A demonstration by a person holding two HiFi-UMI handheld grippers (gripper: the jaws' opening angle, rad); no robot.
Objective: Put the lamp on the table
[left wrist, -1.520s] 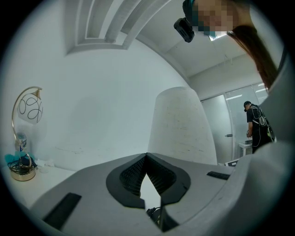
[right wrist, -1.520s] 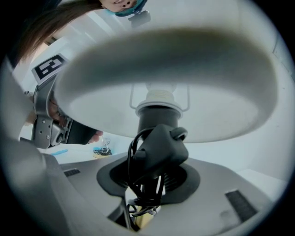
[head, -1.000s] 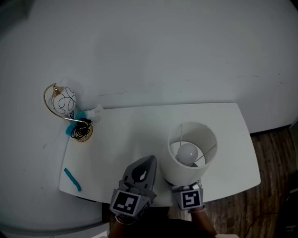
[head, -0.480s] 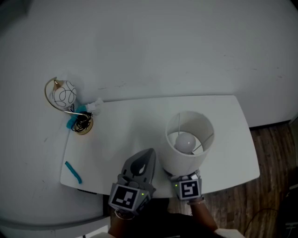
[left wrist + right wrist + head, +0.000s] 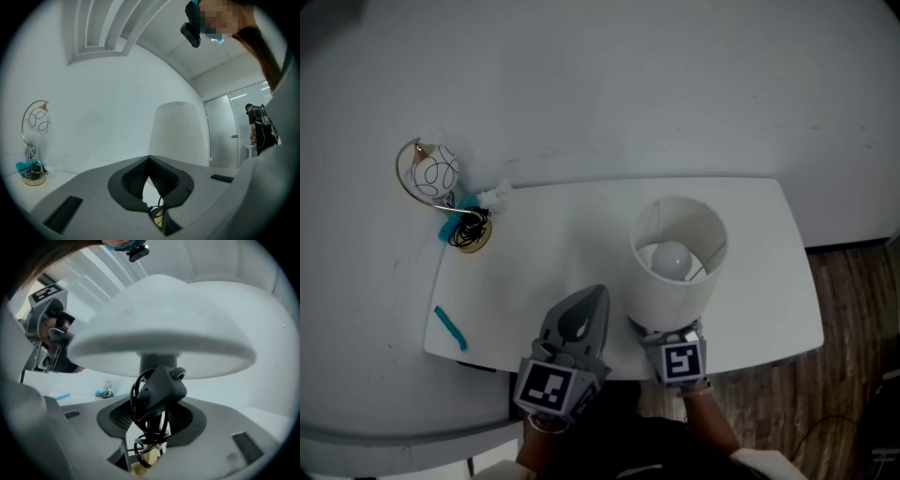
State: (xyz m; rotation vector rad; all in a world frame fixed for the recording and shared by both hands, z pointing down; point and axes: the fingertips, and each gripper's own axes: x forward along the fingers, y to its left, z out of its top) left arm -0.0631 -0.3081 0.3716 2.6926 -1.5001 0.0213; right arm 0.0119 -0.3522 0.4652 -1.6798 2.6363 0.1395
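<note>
Lamp [image 5: 664, 298] stands on table [image 5: 534, 246], right gripper [image 5: 153, 422] just opened around its stem.

**Right gripper view.** Right gripper [image 5: 157, 412]: jaws apart, just been opening; dark ribbed pads [image 5: 118, 418] stand either side, neither pressing on anything. Betw. them: stem of the lamp [image 5: 164, 329], w/ a black plug [image 5: 161, 387] and coiled cord [image 5: 140, 446] wound round it; brass base shows nearest. White shade, seen from below, fills upper centre. Left: left gripper [image 5: 51, 338] w/ marker cube. Far left on the white table [image 5: 82, 392]: small wire ornament [image 5: 104, 391] and teal strip [image 5: 61, 396].
</note>
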